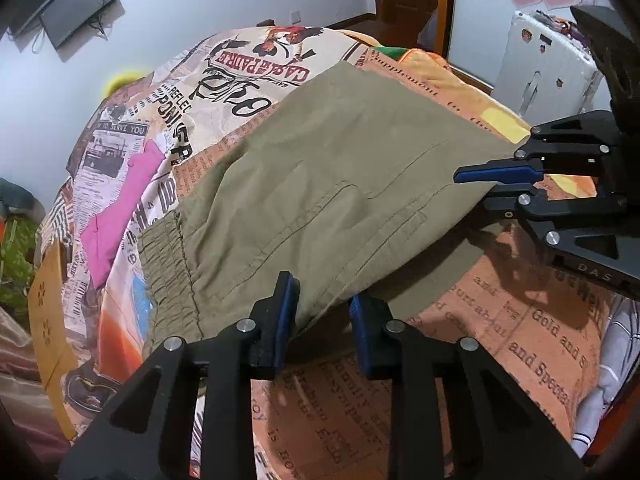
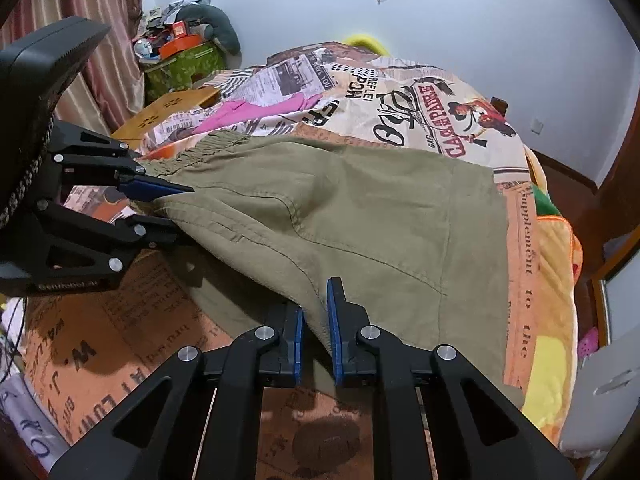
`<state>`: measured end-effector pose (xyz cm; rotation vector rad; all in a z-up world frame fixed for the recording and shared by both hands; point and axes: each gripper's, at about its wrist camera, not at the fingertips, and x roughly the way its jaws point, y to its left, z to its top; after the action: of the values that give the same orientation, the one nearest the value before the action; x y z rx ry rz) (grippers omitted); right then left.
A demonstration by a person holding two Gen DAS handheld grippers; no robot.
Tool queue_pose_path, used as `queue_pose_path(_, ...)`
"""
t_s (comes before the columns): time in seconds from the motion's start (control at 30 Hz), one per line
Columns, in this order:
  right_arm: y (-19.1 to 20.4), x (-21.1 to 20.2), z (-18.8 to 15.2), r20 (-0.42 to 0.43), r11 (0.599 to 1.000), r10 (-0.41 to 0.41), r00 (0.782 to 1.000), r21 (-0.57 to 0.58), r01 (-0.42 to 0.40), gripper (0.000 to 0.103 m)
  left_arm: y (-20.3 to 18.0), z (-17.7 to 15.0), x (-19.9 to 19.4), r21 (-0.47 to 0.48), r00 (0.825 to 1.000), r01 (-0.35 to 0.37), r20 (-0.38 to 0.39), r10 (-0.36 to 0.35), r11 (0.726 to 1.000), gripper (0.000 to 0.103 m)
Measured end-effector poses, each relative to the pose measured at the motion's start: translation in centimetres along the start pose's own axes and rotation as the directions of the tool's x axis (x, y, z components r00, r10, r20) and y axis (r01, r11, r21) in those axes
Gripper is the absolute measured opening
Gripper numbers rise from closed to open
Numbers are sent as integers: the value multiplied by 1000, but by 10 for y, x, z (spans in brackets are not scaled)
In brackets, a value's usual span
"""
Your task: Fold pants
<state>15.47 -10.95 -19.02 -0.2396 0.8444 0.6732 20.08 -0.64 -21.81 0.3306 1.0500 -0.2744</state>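
Note:
Olive green pants (image 1: 340,160) lie across a bed with a newspaper-print cover (image 1: 520,320). Their elastic waistband (image 1: 164,264) is at the left. In the left wrist view my left gripper (image 1: 322,312) is shut on the near edge of the pants just right of the waistband, with a fold of cloth pinched between its blue pads (image 1: 286,312). My right gripper (image 1: 480,188) clamps the same edge further right. That edge is raised off the cover, with shadow under it. The right wrist view shows the right gripper (image 2: 316,320) closed on the pants (image 2: 380,220) and the left gripper (image 2: 176,208) biting the cloth below the waistband (image 2: 200,148).
A pink garment (image 1: 120,208) lies on the cover beyond the waistband. A wooden board with paw cut-outs (image 2: 168,108) leans at the bed's side, by a cluttered green box (image 2: 180,68). A white suitcase (image 1: 540,68) stands past the far bed corner. A screen (image 1: 76,4) hangs on the wall.

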Motion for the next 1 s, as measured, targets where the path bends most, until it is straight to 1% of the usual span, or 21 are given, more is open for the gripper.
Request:
queue_pose_path(0.13, 2, 6, -6, -22, 1000, -5, 1000, -4, 5, 10, -4, -8, 8, -12, 1000, 10, -24, -10, 1000, 27)
queue_pose_path(0.27, 6, 17, -14, -104, 1000, 10, 995, -5, -11, 14, -8, -16, 16, -36, 998, 17, -58, -19, 999, 28)
queue_pose_path(0.37, 7, 11, -20, -116, 1000, 1, 993, -16, -3, 17, -7, -22, 8, -59, 999, 26, -46, -28, 998, 30)
queue_pose_path(0.4, 7, 8, -22, -116, 1000, 0, 993, -19, -2, 21, -5, -24, 4, -75, 998, 38, -40, -41, 996, 32)
queue_pose_path(0.47, 4, 0, -24, -124, 1000, -3, 992, -9, 2, 33, 2, -28, -4, -119, 997, 65, -28, -68, 991, 37)
queue_pose_path(0.5, 2, -5, -24, -130, 1000, -12, 991, 4, 13, 44, 6, -30, -10, -144, 997, 76, -18, -79, 987, 40)
queue_pose_path(0.53, -1, -10, -25, -123, 1000, -17, 992, 15, 19, 47, 9, -32, -14, -160, 996, 81, -9, -84, 984, 42)
queue_pose_path(0.6, -6, -21, -23, -95, 999, -23, 995, 29, 26, 47, 22, -35, -27, -208, 996, 85, 22, -82, 974, 44)
queue_pose_path(0.67, -11, -30, -22, -73, 998, -38, 997, 48, 42, 47, 37, -38, -39, -255, 997, 68, 51, -56, 965, 47)
queue_pose_path(0.73, -21, -40, -20, -42, 994, -53, 998, 88, 57, 48, 51, -40, -49, -298, 997, 48, 74, -27, 953, 57)
queue_pose_path(0.8, -29, -45, -19, -22, 989, -63, 998, 131, 66, 48, 64, -40, -54, -338, 996, 29, 89, 1, 941, 62)
queue_pose_path(0.87, -39, -46, -18, -9, 982, -75, 997, 173, 76, 48, 77, -41, -54, -384, 996, 16, 88, 19, 923, 63)
queue_pose_path(0.93, -48, -41, -19, -12, 972, -73, 997, 222, 74, 48, 86, -42, -49, -413, 997, 20, 80, 15, 910, 63)
queue_pose_path(1.0, -55, -33, -22, -28, 964, -68, 997, 257, 73, 48, 92, -45, -36, -454, 998, 48, 61, -22, 890, 63)
